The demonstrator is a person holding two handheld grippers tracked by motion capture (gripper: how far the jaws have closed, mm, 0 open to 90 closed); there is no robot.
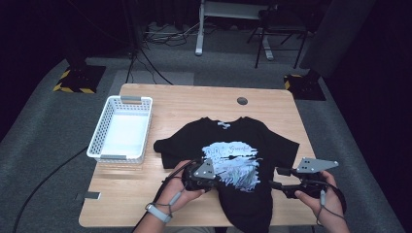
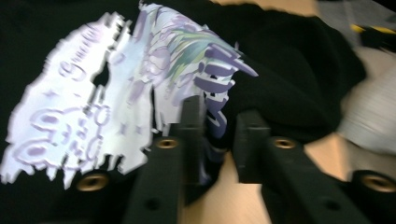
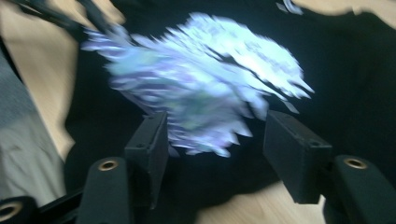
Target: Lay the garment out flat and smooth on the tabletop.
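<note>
A black T-shirt (image 1: 265, 141) with a white and pale-blue print (image 1: 233, 158) lies face up on the wooden table (image 1: 170, 102), its hem hanging over the near edge. My left gripper (image 1: 214, 180) sits at the shirt's lower left side. In the left gripper view its jaws (image 2: 218, 112) stand close together with a fold of the printed cloth (image 2: 299, 70) pinched between them. My right gripper (image 1: 274, 177) hovers at the shirt's right edge, pointing left. In the right gripper view its jaws (image 3: 212, 126) stand wide apart above the shirt (image 3: 350, 70), touching nothing.
A white plastic basket (image 1: 97, 136) stands on the table's left side. A round cable hole (image 1: 242, 101) sits near the far edge. Bare wood shows in front of the basket and beside the shirt's right sleeve. Beyond the table are grey carpet and stand legs.
</note>
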